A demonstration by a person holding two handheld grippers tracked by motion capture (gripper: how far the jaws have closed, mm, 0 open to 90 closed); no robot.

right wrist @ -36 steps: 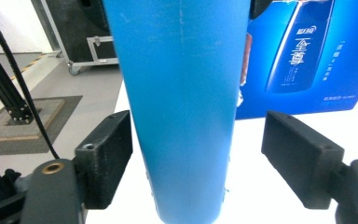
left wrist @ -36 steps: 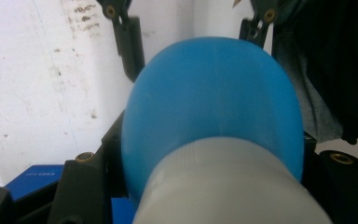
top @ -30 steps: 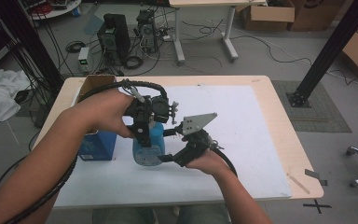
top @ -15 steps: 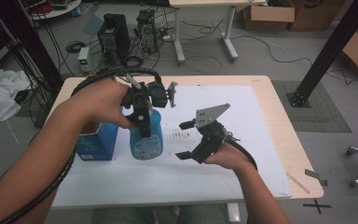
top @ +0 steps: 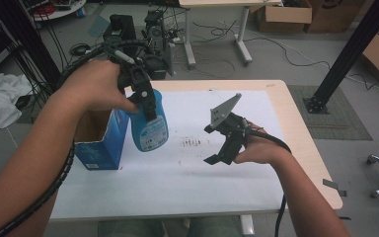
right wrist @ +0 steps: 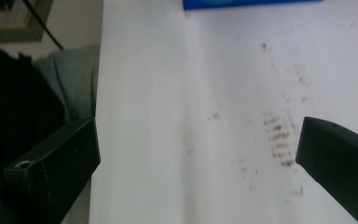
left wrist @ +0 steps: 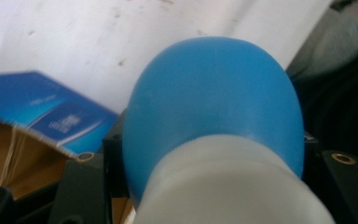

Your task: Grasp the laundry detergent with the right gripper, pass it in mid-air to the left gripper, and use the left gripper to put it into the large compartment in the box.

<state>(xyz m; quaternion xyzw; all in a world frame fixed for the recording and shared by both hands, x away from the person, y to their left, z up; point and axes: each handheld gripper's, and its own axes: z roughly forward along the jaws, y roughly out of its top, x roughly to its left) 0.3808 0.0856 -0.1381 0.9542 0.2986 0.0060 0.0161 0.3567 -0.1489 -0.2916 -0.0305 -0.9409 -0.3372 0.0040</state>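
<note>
Box (top: pixel 101 143): open, blue, on the counter's (top: pixel 296 163) left part.
Left tool (top: pixel 145 96): clamped on the bottle's (top: pixel 149 126) neck; bottle hangs off the counter, just right of the box.
Smudges (top: pixel 192 143): on the white sheet (top: pixel 177 182), centre.
Right tool (top: pixel 216 144): jaws wide apart, nothing between them, right of the bottle.

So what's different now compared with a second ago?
The left gripper, clamped on the blue bottle, has lifted it off the sheet, beside the open box. The right gripper, which was at the bottle, has just opened its jaws, let go and drawn away to the right, with nothing between them. The box stayed put.
</note>
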